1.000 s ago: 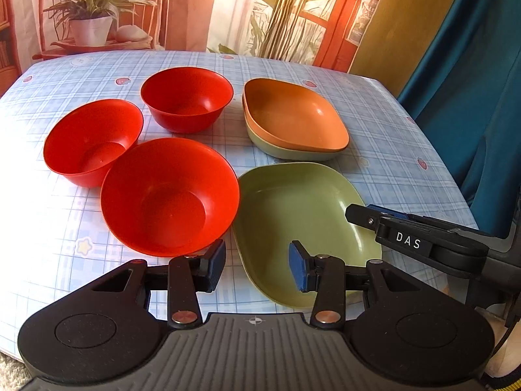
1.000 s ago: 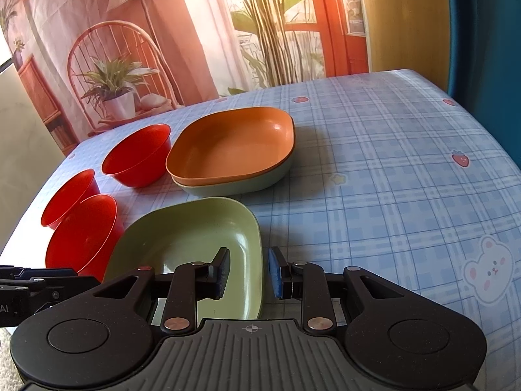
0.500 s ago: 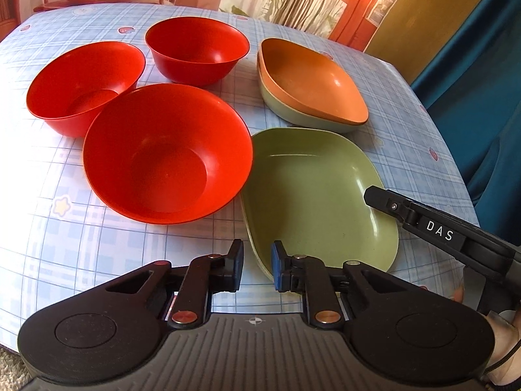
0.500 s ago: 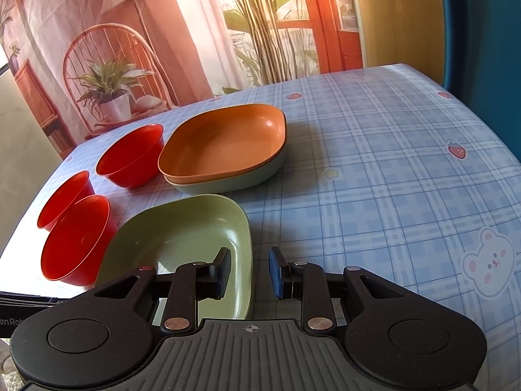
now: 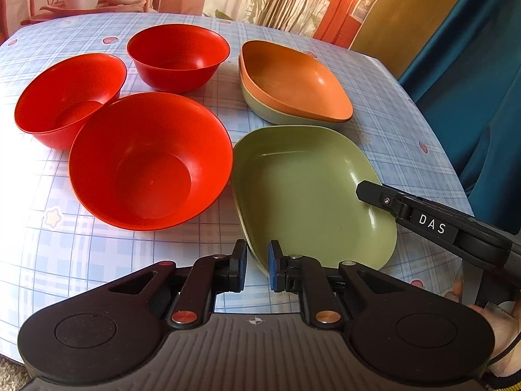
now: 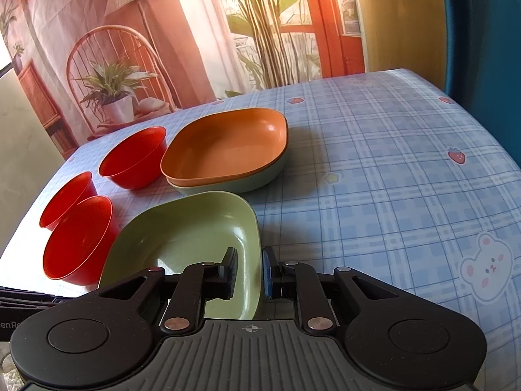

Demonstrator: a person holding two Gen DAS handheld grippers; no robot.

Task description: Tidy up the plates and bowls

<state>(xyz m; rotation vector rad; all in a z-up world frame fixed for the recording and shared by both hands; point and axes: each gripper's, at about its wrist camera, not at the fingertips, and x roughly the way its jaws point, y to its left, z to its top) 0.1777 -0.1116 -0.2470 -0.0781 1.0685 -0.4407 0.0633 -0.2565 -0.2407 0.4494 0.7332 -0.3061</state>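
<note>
Green plate (image 5: 302,195) sits right ahead of both tongs, rim between each pair of pads. Left tongs (image 5: 257,265) clamped on its near rim; right tongs (image 6: 249,272) closing on its side rim. Looks light, stiff, slick plastic: grip the rim. Red bowl (image 5: 149,159) touches it left; orange plate (image 5: 293,81) stack beyond.

backdrop (image 6: 202,32): printed chair, plants | curtain (image 5: 472,75): teal | tablecloth (image 6: 374,169): blue plaid, sunlit

The right claw (image 6: 249,272) is closing astride the green plate's (image 6: 182,234) near rim on the checked tablecloth (image 6: 390,176)
</note>
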